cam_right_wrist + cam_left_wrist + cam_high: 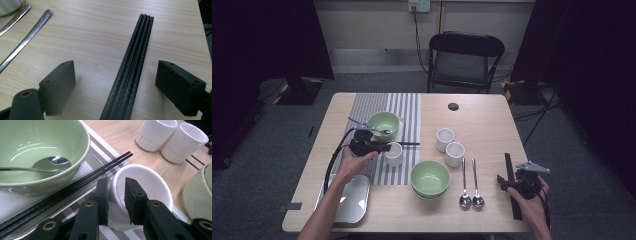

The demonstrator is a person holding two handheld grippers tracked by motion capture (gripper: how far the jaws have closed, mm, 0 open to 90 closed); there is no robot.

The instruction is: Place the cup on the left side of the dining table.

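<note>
- White cup [143, 187] stands on the striped mat [407, 107], just beside the green bowl [37, 150] that holds a spoon [50, 163].
- My left jaws [116, 200] straddle the cup's near rim: one jaw outside the wall, the other inside the cup. A small gap shows between the pads and the wall, so the grip is released, with the rim between the jaws.
- From the high view my left jaws [384, 147] sit at the cup [394, 153], near the middle of the mat.
- A pair of black chopsticks [82, 182] lies slanted between that bowl and the cup, resting on the edge of a white tray [15, 205] under the bowl.
- Two more white cups [449, 145] stand touching each other on the bare wood tabletop [482, 120], well apart from the mat.
- A second green bowl [430, 178] sits near the front edge, with two spoons [471, 187] side by side to its right.
- My right jaws [116, 85] hang spread wide and empty over a bundle of black chopsticks [132, 67], which lies flat on the tabletop between them, touching neither pad.
- A metal tray [352, 200] lies at the front left corner.
</note>
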